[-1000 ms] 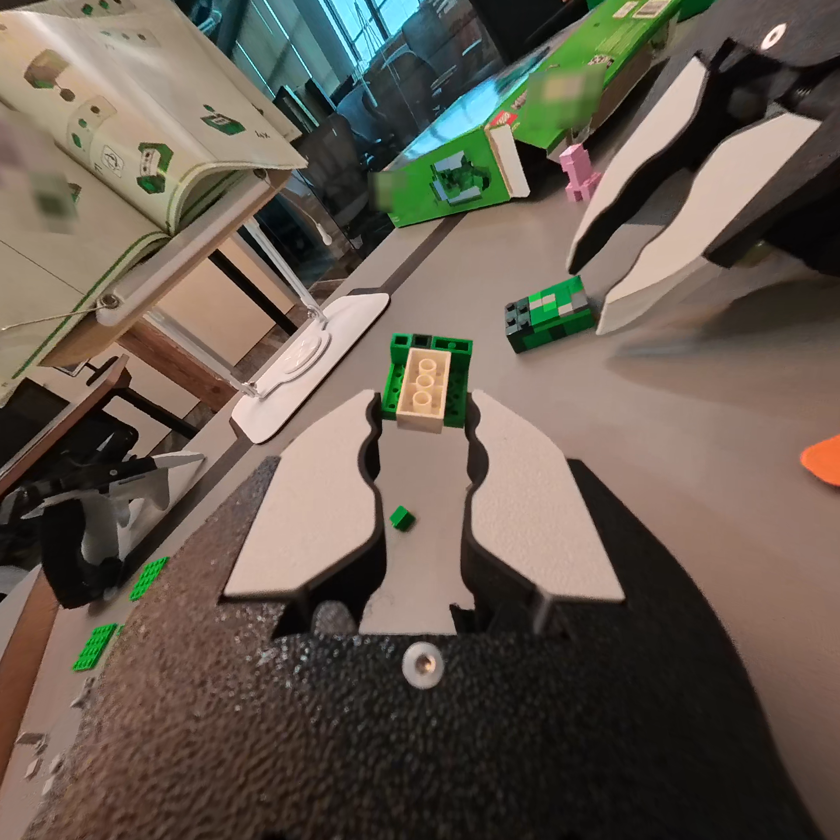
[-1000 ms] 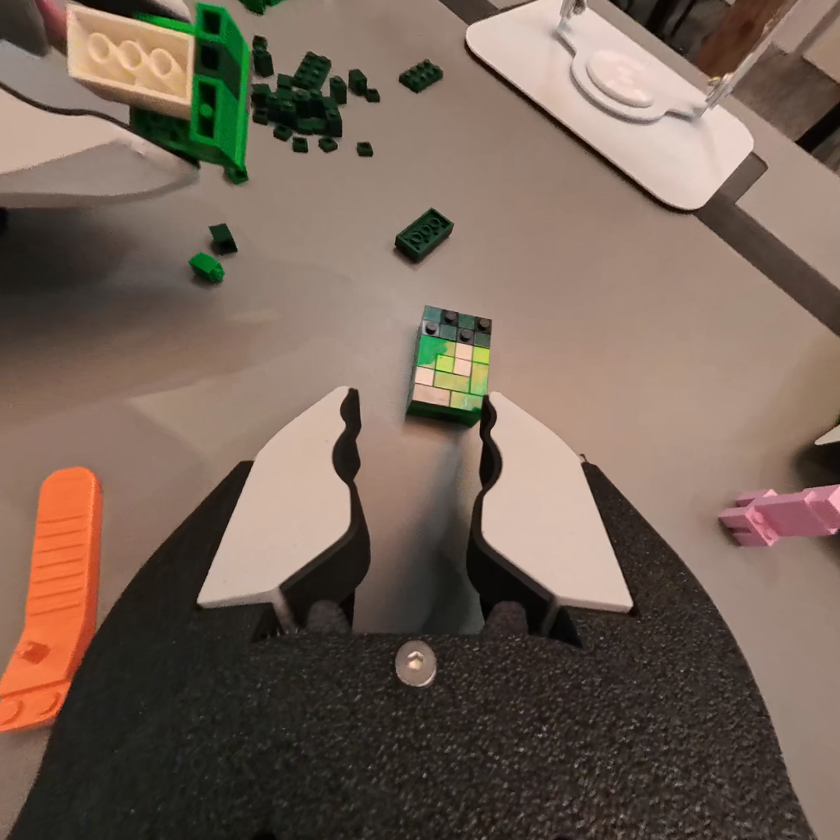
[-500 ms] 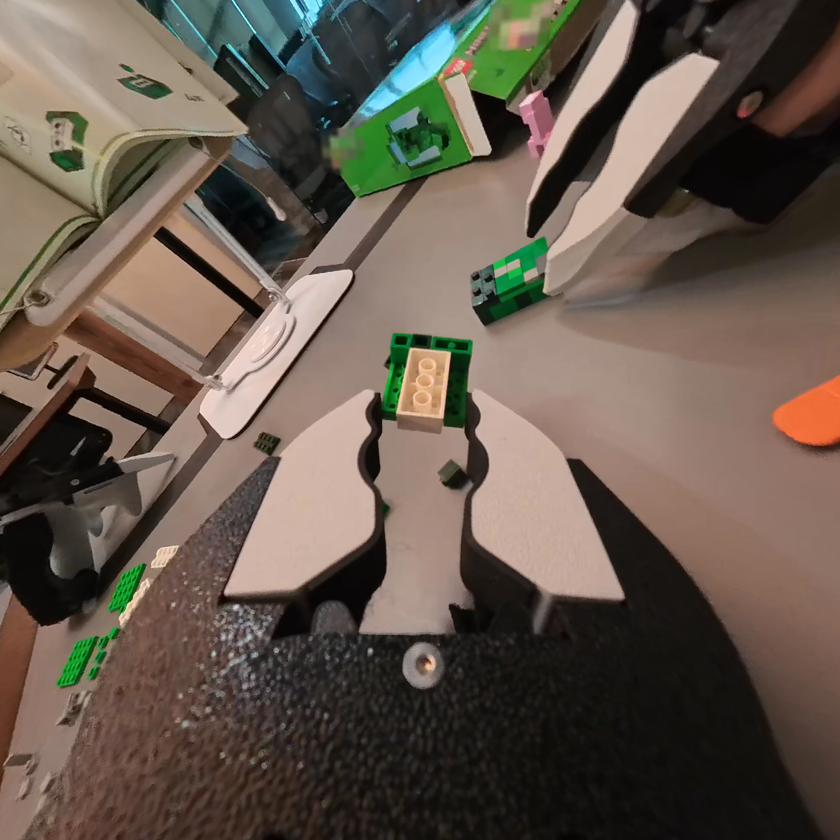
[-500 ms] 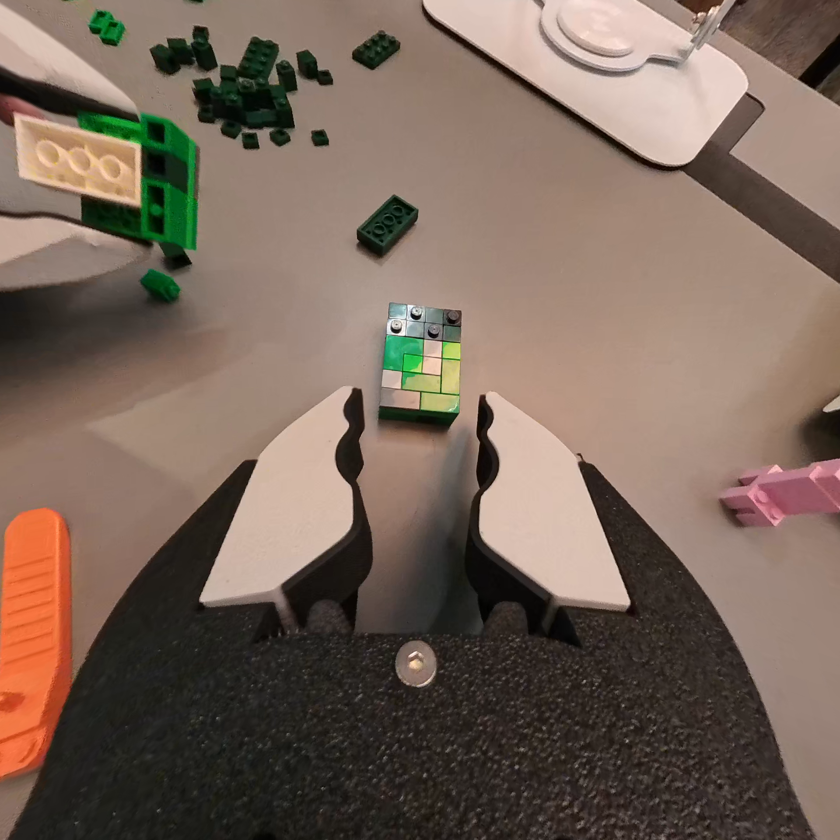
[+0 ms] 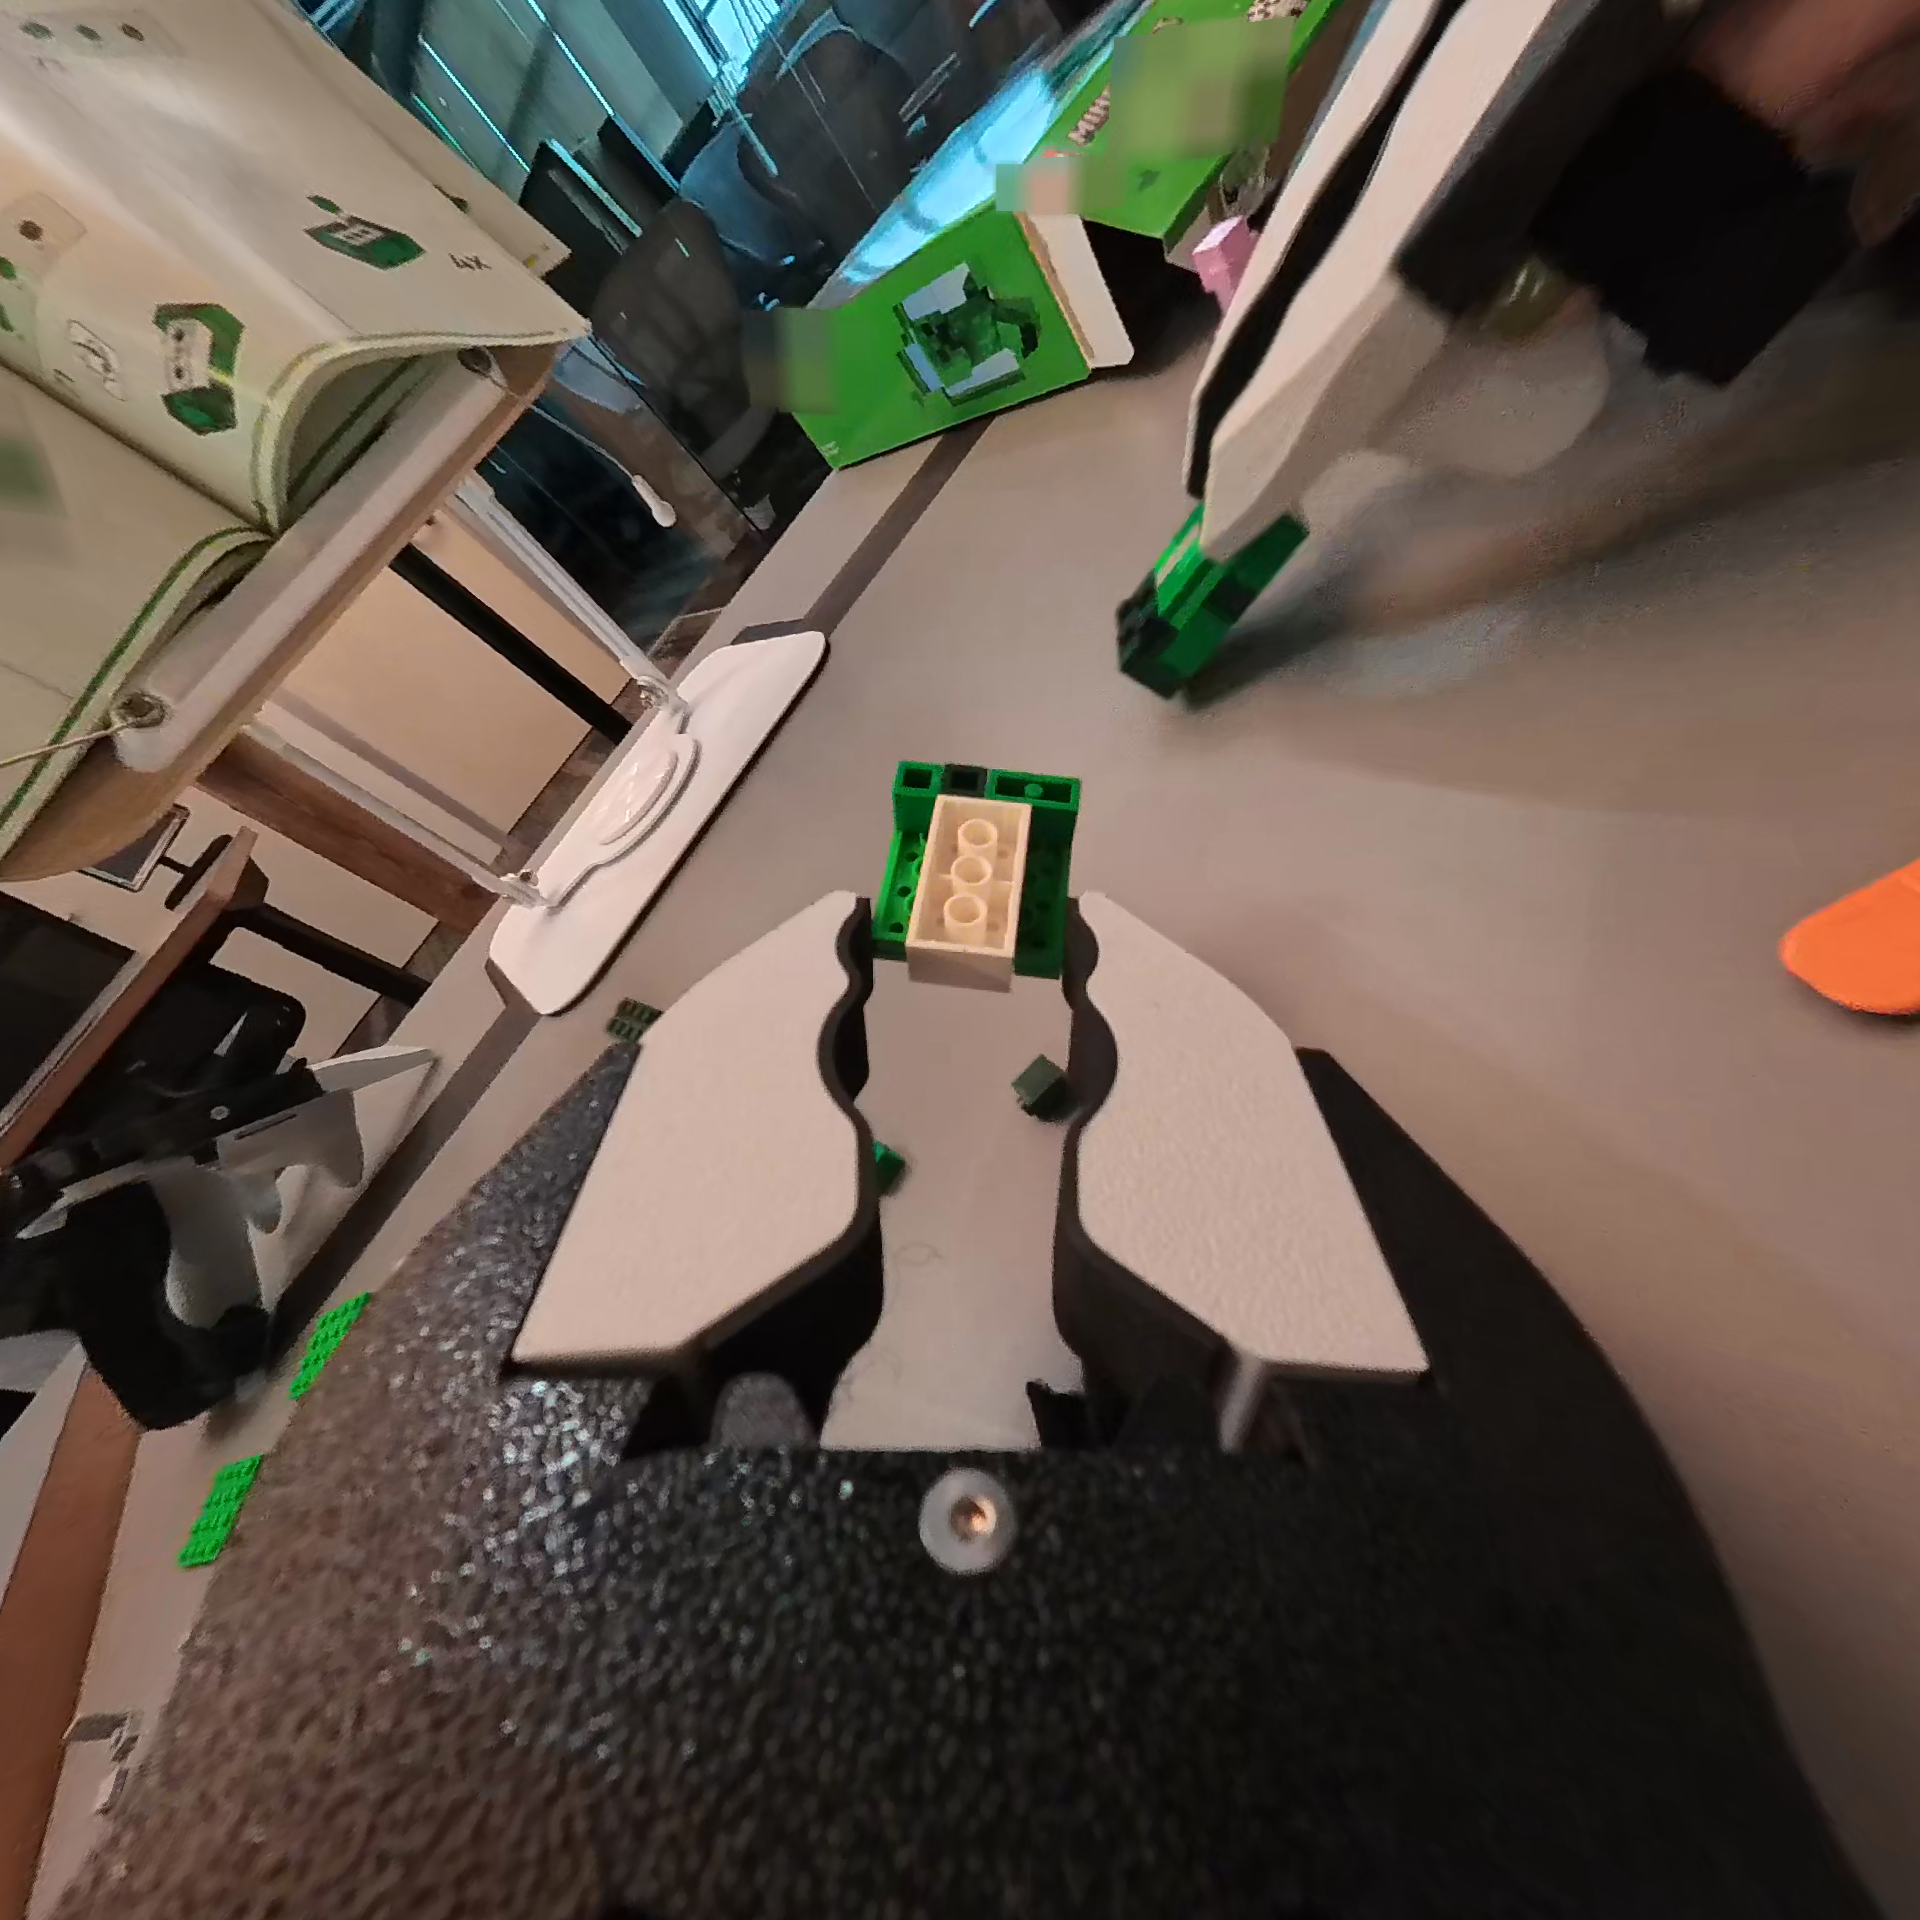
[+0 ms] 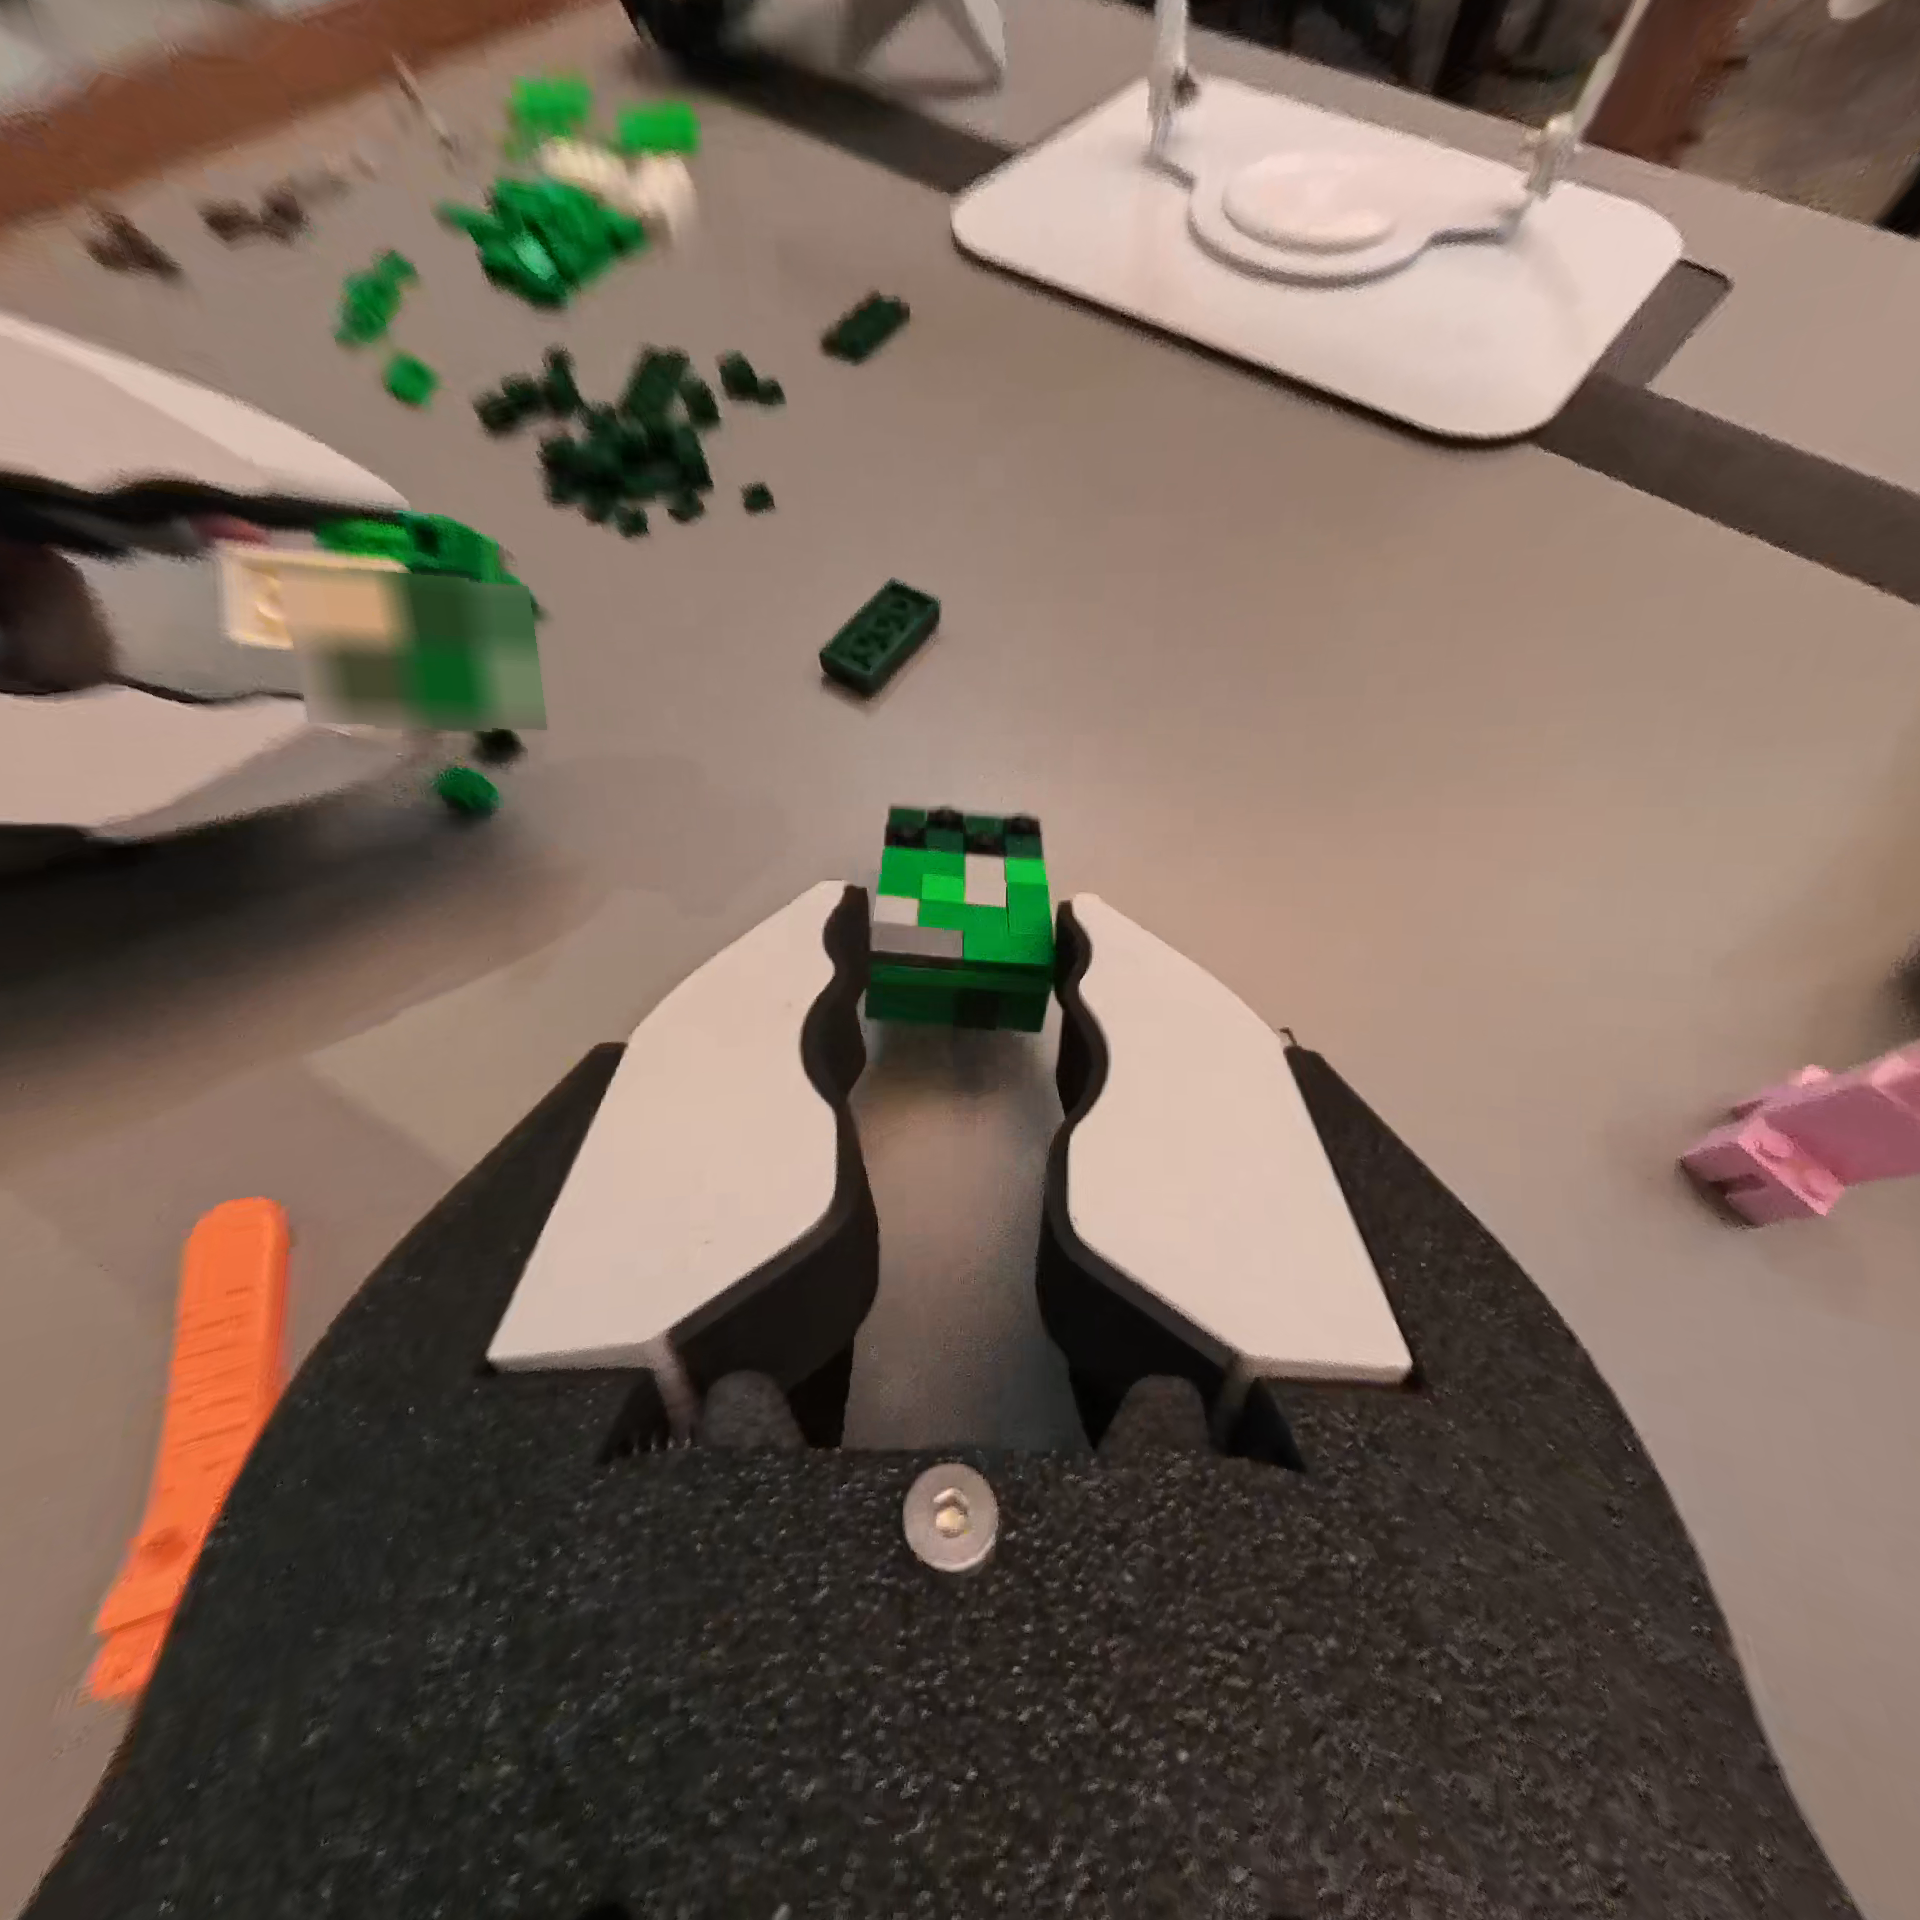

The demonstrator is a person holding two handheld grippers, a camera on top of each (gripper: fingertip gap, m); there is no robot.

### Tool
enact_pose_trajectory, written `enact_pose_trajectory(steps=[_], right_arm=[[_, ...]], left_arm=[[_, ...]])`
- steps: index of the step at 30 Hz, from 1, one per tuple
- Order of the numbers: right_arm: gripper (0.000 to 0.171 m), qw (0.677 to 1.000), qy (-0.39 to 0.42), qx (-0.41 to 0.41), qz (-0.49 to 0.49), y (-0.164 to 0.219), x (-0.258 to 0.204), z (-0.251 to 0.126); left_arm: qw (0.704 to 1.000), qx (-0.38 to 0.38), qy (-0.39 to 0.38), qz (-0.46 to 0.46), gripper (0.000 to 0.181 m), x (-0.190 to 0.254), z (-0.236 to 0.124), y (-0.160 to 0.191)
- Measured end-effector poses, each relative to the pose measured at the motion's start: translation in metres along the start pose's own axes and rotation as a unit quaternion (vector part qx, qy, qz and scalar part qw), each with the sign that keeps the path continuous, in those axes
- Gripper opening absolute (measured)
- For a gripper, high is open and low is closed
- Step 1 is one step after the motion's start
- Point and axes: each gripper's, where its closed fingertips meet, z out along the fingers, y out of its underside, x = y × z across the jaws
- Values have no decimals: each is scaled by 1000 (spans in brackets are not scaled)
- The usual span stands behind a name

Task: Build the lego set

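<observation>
My left gripper [image 5: 966,925] is shut on a small bright green lego assembly with a cream brick [image 5: 971,883] on top, held above the grey table. It also shows at the left of the right wrist view [image 6: 343,623], blurred. My right gripper [image 6: 961,914] is shut on a green block with a mosaic top [image 6: 966,914]; its fingers press the block's two sides. In the left wrist view the right gripper [image 5: 1226,530] comes down at the upper right, and the mosaic block [image 5: 1184,623] sits tilted at its tips, close to the table.
A dark green brick [image 6: 881,634] and a pile of dark green pieces [image 6: 623,426] lie beyond the block. An orange brick separator [image 6: 197,1434] lies at the left and a pink figure [image 6: 1808,1143] at the right. A white stand base [image 6: 1330,260] holds the instruction booklet [image 5: 208,260]. A green box [image 5: 935,353] lies behind.
My right gripper has moved forward over the mosaic block and closed on its sides, and the block is now tilted. My left gripper keeps its hold on the green and cream assembly.
</observation>
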Motion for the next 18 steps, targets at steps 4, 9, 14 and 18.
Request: enact_pose_trajectory(steps=[4,9,14,18], right_arm=[[0,983,-92,98,129,-19,6,-27],[25,986,-69,79,131,-8,28,-36],[33,996,-47,37,72,3,23,-33],[35,1000,-29,-3,2,13,16,-26]], left_arm=[[1000,4,0,-9,36,-1,-1,-1],[1000,3,3,-1,36,2,0,-1],[1000,5,5,3,36,3,0,-2],[1000,4,15,9,36,7,1,-2]])
